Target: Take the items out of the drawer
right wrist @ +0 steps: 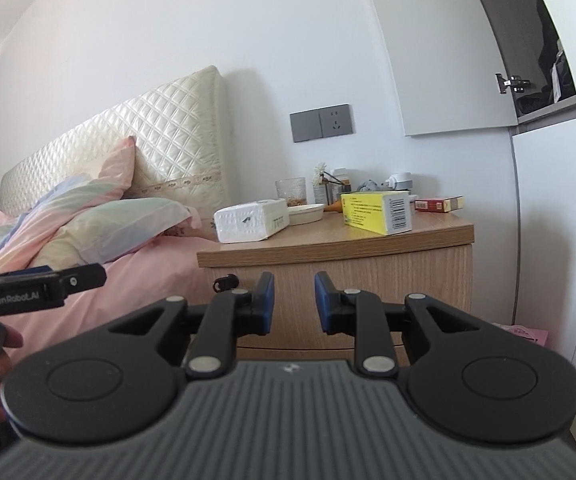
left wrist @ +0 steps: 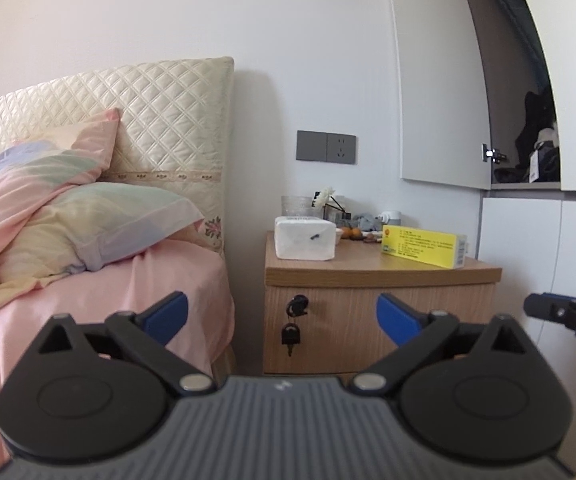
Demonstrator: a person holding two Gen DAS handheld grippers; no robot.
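The drawer (left wrist: 367, 328), closed in the wooden nightstand (left wrist: 379, 270), fills the centre of the left wrist view directly behind the left gripper (left wrist: 282, 316), whose blue pads are spread wide and hold nothing; a key (left wrist: 291, 336) hangs from its lock between them. In the right wrist view the right gripper (right wrist: 293, 304) sits low centre before the same drawer front, its jaws parted by a narrow gap and empty. A yellow box (right wrist: 377, 213) and a white tissue pack (right wrist: 250, 220) rest on the nightstand top, above both grippers.

"GenRobot.AI" on left gripper (right wrist: 88, 276) body
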